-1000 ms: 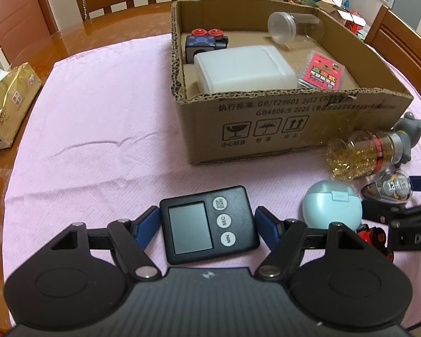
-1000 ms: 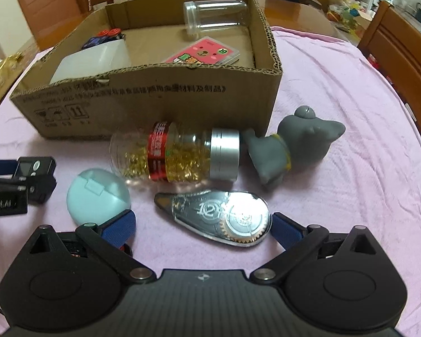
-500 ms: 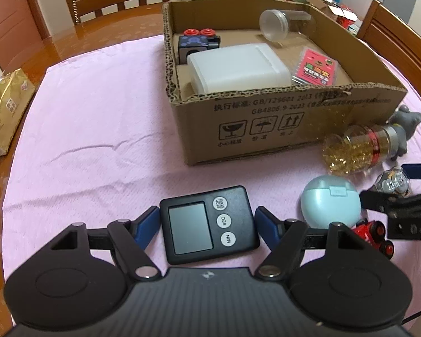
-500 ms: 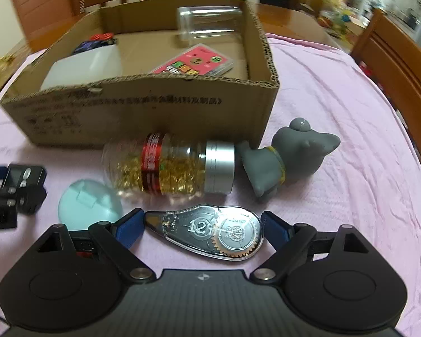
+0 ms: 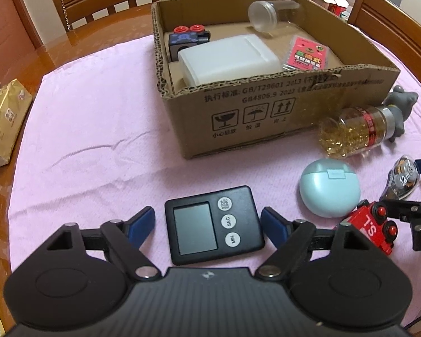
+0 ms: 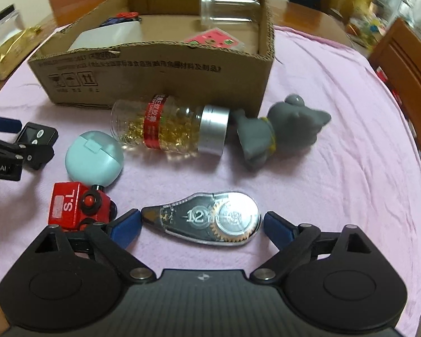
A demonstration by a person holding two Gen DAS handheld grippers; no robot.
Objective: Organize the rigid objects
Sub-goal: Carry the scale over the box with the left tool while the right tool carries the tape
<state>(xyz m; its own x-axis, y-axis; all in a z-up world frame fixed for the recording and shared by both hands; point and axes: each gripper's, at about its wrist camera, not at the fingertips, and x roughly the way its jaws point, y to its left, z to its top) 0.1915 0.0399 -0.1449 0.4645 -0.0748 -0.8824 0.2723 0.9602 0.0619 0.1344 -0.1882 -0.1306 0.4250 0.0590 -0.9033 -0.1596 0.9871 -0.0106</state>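
A black digital timer (image 5: 214, 223) lies on the pink cloth between the blue pads of my left gripper (image 5: 208, 223); small gaps show on both sides. A clear correction-tape dispenser (image 6: 203, 217) lies between the pads of my right gripper (image 6: 202, 224), which also stands open around it. A cardboard box (image 5: 269, 109) behind them holds a white plastic case (image 5: 230, 59), a clear jar (image 5: 263, 15), a pink card pack (image 5: 307, 53) and a small blue toy (image 5: 186, 39).
On the cloth lie a capsule bottle (image 6: 168, 126), a grey elephant figure (image 6: 278, 129), a mint round case (image 6: 94, 158) and a red toy car (image 6: 75, 206). A gold bag (image 5: 2, 123) lies at the left table edge. Wooden chairs (image 5: 106, 2) stand around the table.
Both grippers have pulled back and risen slightly, so the red toy car is now in full view. The timer and the tape dispenser stay between the pads.
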